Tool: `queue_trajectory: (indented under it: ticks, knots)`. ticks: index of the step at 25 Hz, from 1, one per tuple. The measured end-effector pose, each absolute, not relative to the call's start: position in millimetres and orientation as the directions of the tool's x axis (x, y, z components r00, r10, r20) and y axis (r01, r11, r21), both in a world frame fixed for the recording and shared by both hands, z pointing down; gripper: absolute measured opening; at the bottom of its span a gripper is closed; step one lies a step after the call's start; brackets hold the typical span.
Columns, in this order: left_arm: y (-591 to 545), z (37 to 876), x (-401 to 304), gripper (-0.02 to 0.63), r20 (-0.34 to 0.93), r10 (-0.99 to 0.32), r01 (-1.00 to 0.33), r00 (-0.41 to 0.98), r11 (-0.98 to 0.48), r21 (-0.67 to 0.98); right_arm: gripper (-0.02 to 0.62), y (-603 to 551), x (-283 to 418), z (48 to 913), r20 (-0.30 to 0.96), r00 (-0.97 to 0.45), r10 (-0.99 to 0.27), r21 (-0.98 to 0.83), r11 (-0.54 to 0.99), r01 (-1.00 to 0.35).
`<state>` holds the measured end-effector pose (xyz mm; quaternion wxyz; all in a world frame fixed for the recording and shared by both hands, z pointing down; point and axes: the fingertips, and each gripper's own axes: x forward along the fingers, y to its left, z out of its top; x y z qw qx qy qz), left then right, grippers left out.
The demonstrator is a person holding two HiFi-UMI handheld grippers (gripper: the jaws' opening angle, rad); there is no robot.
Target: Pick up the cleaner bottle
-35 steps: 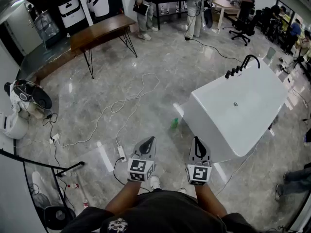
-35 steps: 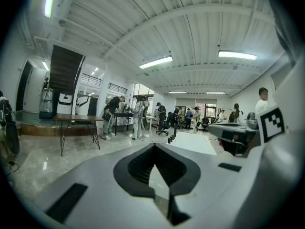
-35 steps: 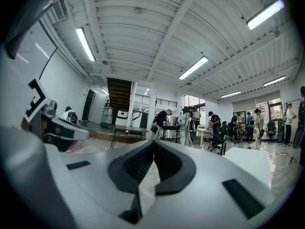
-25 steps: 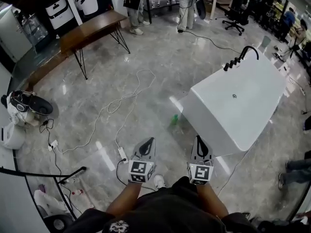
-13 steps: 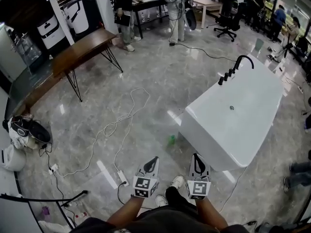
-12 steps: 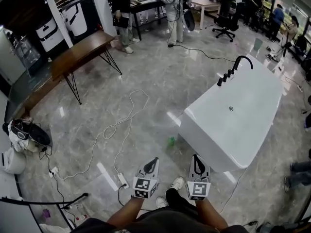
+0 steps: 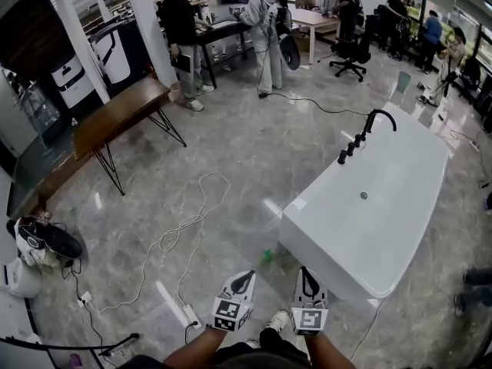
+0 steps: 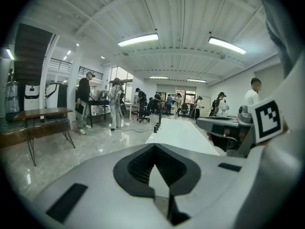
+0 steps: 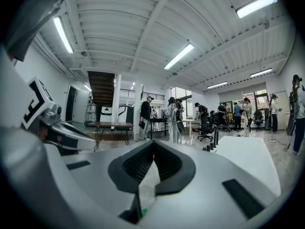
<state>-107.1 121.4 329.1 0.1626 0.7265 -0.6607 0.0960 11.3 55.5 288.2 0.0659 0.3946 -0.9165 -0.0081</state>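
Observation:
The cleaner bottle [image 7: 265,256] is small and green and stands on the grey marble floor beside the near corner of the white bathtub [image 7: 384,229]. In the head view my left gripper [image 7: 247,274] is just short of the bottle, with its tip a little below and to the left of it. My right gripper [image 7: 301,270] is level with the left one, to the right of the bottle and near the tub's wall. Both are shut and hold nothing. The left gripper view [image 8: 155,145] and the right gripper view [image 9: 153,141] each show the tips meeting.
A black faucet [image 7: 377,118] stands on the tub's far rim. A white cable [image 7: 184,229] winds across the floor to a power strip [image 7: 187,314] on the left. A wooden table [image 7: 115,118] and several people [image 7: 181,29] are further back.
The person has walked forward, so the bottle and tub have come nearer to both grippers. The grippers stayed shut, side by side.

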Motion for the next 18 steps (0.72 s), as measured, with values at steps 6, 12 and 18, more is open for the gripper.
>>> queue_trajectory:
  ticks: [6,12,18]
  knots:
    - [81.6,322.0,-103.5,0.006,0.346,-0.930,-0.991,0.122,-0.098,0.087,0.017,24.9,15.7,288.2,0.112,-0.667,-0.737,0.049,0.674,-0.737]
    - [58.1,325.3,-109.4,0.006,0.340,-0.928,-0.986,0.153,-0.119,0.120,0.017,8.7,27.8,314.9,0.175,-0.598,-0.782,0.037,0.612,-0.790]
    - [24.6,351.8,-119.4,0.006,0.341,-0.913,-0.973,0.225,-0.190,0.133,0.017,-13.8,24.8,333.5,0.186,-0.519,-0.834,0.047,0.535,-0.843]
